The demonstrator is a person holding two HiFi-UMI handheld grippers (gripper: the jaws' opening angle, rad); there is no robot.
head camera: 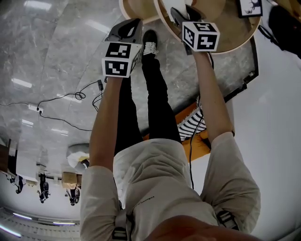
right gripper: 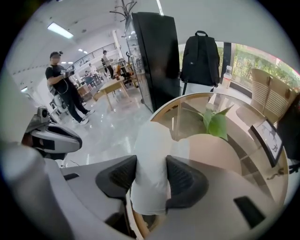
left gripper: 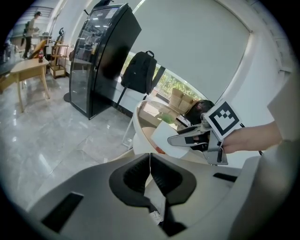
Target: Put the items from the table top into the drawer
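Note:
My right gripper [right gripper: 151, 176] is shut on a white cup-like thing [right gripper: 152, 154], whose sides fill the gap between both pads. It hangs over the near rim of the round wooden table [right gripper: 262, 187]. In the left gripper view the same right gripper [left gripper: 187, 138] shows side-on with the white thing [left gripper: 164, 135] at its tip, above the table's rim [left gripper: 137, 123]. My left gripper [left gripper: 150, 174] is shut, pads meeting, with nothing clearly between them. In the head view the left gripper [head camera: 128, 29] is off the table's edge over the floor, and the right gripper [head camera: 186, 14] is over the table [head camera: 235, 37]. No drawer shows.
On the table stand a green plant [right gripper: 216, 124], a glass divider [right gripper: 187, 119] and a small picture frame [right gripper: 268, 136]. A tall black cabinet [right gripper: 154, 56] and a black backpack [right gripper: 200, 61] stand beyond. Cables [head camera: 70, 101] lie on the floor. People [right gripper: 63, 86] stand far left.

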